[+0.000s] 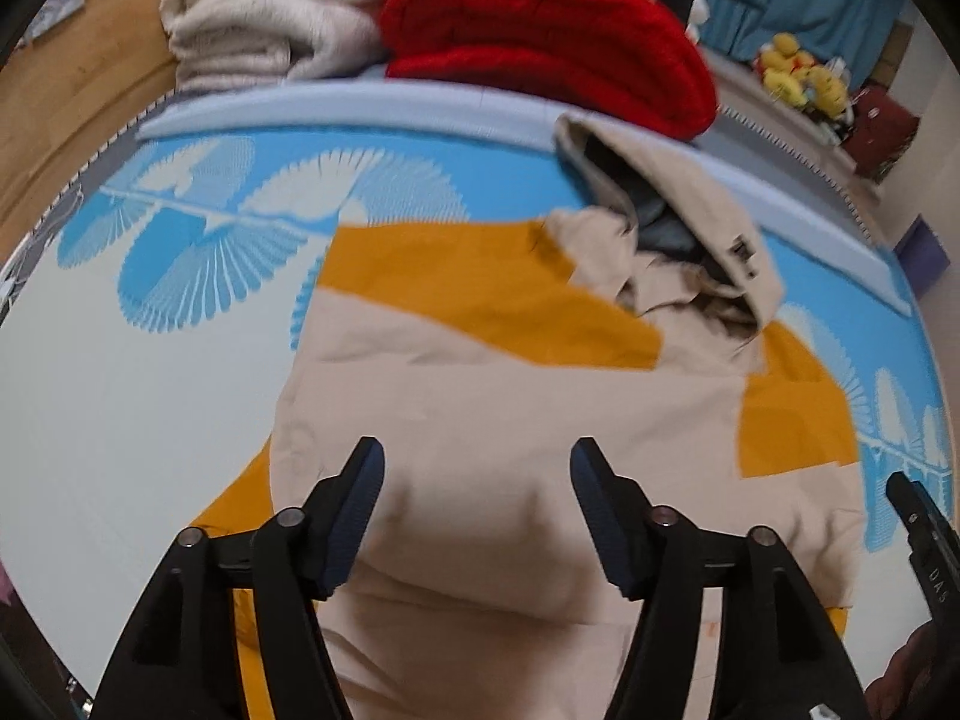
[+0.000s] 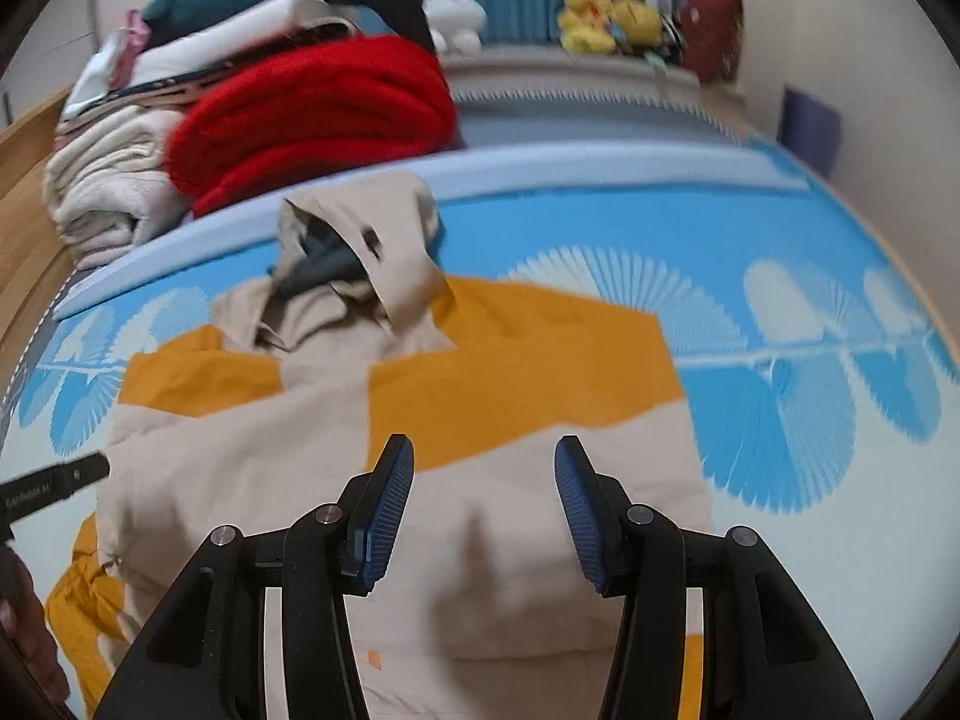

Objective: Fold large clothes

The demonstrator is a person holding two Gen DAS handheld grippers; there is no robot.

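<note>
While folded flat on the bed (image 1: 120, 420) — smooth beige-and-mustard hooded jacket (image 1: 480, 408), left claw (image 1: 477, 459) and right claw (image 2: 483, 456) both spread, empty.

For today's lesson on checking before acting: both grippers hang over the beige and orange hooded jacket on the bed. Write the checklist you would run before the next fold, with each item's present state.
1. Left gripper empty, jaws apart: ok.
2. Right gripper empty, jaws apart: ok.
3. Hooded jacket body lying flat on the bed sheet: ok.
4. Hood smoothed flat: not ok, it is crumpled and gaping.
5. Red folded garment and cream folded garment clear of the jacket: ok, both sit beyond the hood.
6. Jacket's bottom hem squared up: cannot tell, the grippers hide it.
</note>
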